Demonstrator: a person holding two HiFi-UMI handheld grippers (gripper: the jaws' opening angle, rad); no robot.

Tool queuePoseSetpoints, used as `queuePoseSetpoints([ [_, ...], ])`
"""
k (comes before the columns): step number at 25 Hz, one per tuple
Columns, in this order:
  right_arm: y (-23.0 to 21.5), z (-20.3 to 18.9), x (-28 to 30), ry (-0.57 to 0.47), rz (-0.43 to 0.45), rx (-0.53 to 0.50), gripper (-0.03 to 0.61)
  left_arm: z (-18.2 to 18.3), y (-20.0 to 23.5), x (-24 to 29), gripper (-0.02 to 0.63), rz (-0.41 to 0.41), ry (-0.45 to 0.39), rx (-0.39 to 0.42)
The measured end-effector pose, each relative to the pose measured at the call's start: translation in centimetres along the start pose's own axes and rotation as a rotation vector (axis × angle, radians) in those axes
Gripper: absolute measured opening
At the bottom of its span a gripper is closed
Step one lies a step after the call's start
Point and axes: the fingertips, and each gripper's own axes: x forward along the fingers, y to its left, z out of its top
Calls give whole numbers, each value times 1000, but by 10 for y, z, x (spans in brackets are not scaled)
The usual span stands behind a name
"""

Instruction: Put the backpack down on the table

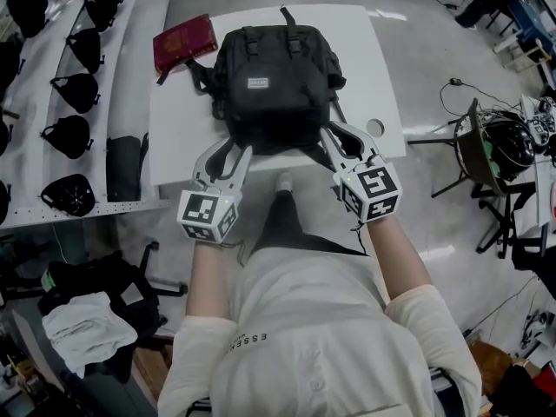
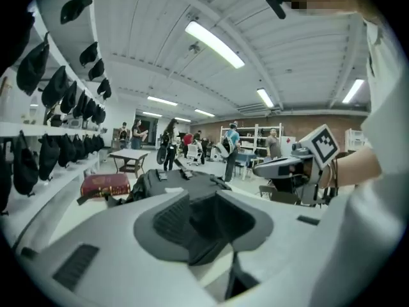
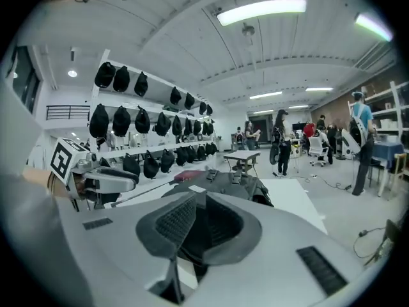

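Note:
A black backpack lies front-up on the white table, its bottom edge at the near side. My left gripper reaches the bottom-left corner and my right gripper the bottom-right corner. In the left gripper view, black fabric fills the gap between the ribbed pads of the left gripper, and the backpack stretches away beyond them. The right gripper view shows the same: dark fabric sits between the pads of the right gripper, ahead of the backpack. Both grippers point slightly downward.
A dark red case lies at the table's far left corner. White shelves with several black bags run along the left. A stool and cables stand to the right, and a chair with a white cloth stands near left.

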Motion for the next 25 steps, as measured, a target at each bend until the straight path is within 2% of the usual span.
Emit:
queuePoseSetpoints([
  [3, 16, 20, -8, -49, 52, -23, 34, 24, -14, -6, 52, -24, -45, 78],
  [6, 28, 39, -16, -94, 85, -59, 17, 46, -22, -14, 3, -45, -99, 95],
  [11, 38, 64, -29, -193, 115, -92, 15, 73, -31, -25, 2, -91, -171, 91],
  [15, 49, 73, -33, -220, 155, -96, 14, 86, -28, -34, 2, -85, -213, 80],
  [25, 64, 88, -30, -255, 236, -90, 14, 100, -25, -39, 2, -69, -203, 89],
])
